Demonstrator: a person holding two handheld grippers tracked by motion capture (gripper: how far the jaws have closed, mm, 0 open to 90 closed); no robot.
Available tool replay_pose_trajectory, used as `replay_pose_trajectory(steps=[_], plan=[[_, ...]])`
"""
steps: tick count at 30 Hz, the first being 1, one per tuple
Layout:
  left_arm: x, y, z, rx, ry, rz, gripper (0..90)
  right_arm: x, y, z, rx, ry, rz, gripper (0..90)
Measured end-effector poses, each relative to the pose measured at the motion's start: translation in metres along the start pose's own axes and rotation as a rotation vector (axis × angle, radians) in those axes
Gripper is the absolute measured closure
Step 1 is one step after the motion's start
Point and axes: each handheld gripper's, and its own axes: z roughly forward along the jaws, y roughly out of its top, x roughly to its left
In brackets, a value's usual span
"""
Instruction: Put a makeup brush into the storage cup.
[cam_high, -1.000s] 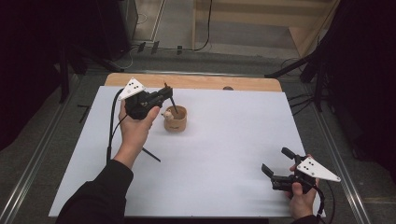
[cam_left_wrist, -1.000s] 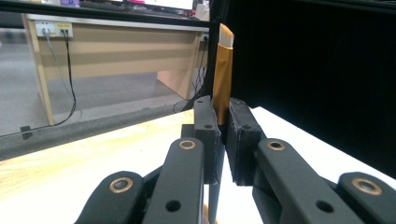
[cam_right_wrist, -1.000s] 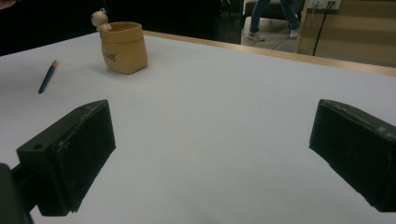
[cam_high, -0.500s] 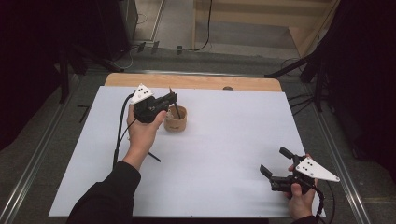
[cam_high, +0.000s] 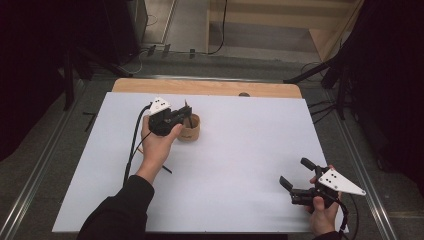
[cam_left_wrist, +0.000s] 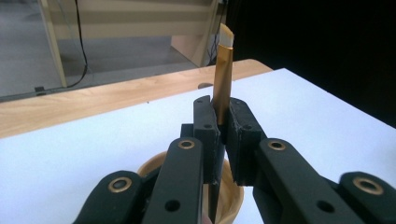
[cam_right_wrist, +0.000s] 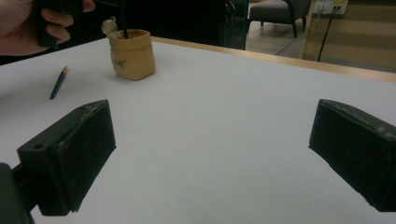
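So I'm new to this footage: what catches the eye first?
The left gripper, at the table's far left, is shut on a gold pencil held upright over a small tan pot. The right gripper waits open at the near right, and another pencil lies loose on the white table.

White-topped wooden table (cam_high: 250, 89) on grey floor (cam_high: 55, 150); dark surroundings, chair (cam_right_wrist: 275, 11) beyond

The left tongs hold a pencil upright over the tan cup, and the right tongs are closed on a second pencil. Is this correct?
Not quite. The right tongs are open and hold nothing, as the right gripper view shows. The left tongs do hold a pencil upright over the tan cup.
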Motion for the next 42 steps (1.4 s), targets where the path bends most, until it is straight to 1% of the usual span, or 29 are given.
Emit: replay_pose_trajectory(steps=[3,5,7,9,10,11,13,14,15,16,18,20,22,24,26,27,29,30,32,35,36,40,42], plan=[[0.0,-0.001,0.001,0.009,0.001,-0.001,83.4,0.0,0.0,0.0,-0.001,0.0,-0.001,0.2],[-0.001,-0.001,0.001,0.01,-0.011,0.002,82.0,0.0,0.0,-0.001,-0.003,0.0,0.001,0.2],[-0.002,0.0,0.0,0.015,-0.003,0.008,76.4,-0.001,0.0,-0.001,-0.003,0.001,0.0,0.2],[-0.002,0.001,-0.002,0.01,-0.003,0.001,69.5,0.0,0.0,-0.001,-0.002,0.0,0.001,0.2],[-0.002,0.001,-0.003,0.008,-0.002,0.005,65.4,0.0,0.0,-0.001,-0.003,0.001,0.002,0.2],[-0.002,0.002,-0.005,0.0,-0.012,0.011,61.0,0.0,0.0,-0.001,-0.003,0.001,0.002,0.2],[-0.004,0.003,-0.01,-0.004,-0.02,0.025,48.5,0.0,0.0,-0.001,-0.002,0.001,0.0,0.2],[-0.005,0.004,-0.014,-0.009,-0.035,0.022,42.7,0.0,0.0,-0.001,-0.001,0.001,0.0,0.2],[-0.005,0.004,-0.017,-0.008,-0.059,0.011,38.3,0.0,0.0,-0.001,-0.001,-0.001,0.001,0.2],[-0.005,0.005,-0.02,-0.011,-0.079,0.008,34.5,0.0,0.0,-0.001,-0.001,-0.001,0.001,0.2],[-0.005,0.005,-0.026,-0.022,-0.081,0.019,27.0,0.0,0.001,-0.001,-0.002,-0.002,0.003,0.2],[-0.004,0.004,-0.031,-0.027,-0.085,0.022,19.9,0.0,0.001,-0.001,-0.002,-0.002,0.002,0.2],[-0.003,0.003,-0.036,-0.038,-0.088,0.015,12.5,0.0,0.001,-0.001,0.001,-0.004,-0.002,0.2],[-0.001,0.002,-0.042,-0.046,-0.089,0.01,7.0,0.001,0.001,-0.002,0.001,-0.005,0.0,0.2],[0.001,-0.001,-0.049,-0.058,-0.113,-0.006,1.2,0.001,0.001,-0.002,0.0,-0.006,-0.001,0.2],[0.001,-0.003,-0.053,-0.066,-0.108,-0.01,1.0,0.001,0.001,-0.002,0.0,-0.006,-0.001,0.2],[0.001,-0.008,-0.059,-0.069,-0.118,-0.008,0.0,0.0,0.001,-0.002,-0.001,-0.007,0.001,0.2],[0.001,-0.011,-0.061,-0.065,-0.105,0.008,0.0,0.0,0.001,-0.002,-0.001,-0.009,0.001,0.2],[0.0,-0.015,-0.065,-0.07,-0.1,0.011,0.0,0.0,0.001,-0.002,0.0,-0.008,0.002,0.2],[0.002,-0.021,-0.075,-0.087,-0.108,0.005,0.0,0.001,0.001,-0.002,0.002,-0.006,-0.004,0.2],[0.001,-0.023,-0.077,-0.089,-0.106,0.002,0.0,0.001,0.002,-0.002,0.003,-0.006,-0.004,0.2],[0.004,-0.031,-0.092,-0.105,-0.095,0.011,0.0,0.001,0.002,-0.002,0.003,-0.007,-0.004,0.2],[0.006,-0.036,-0.099,-0.114,-0.1,0.004,0.0,0.001,0.002,-0.002,0.001,-0.008,-0.003,0.2]])
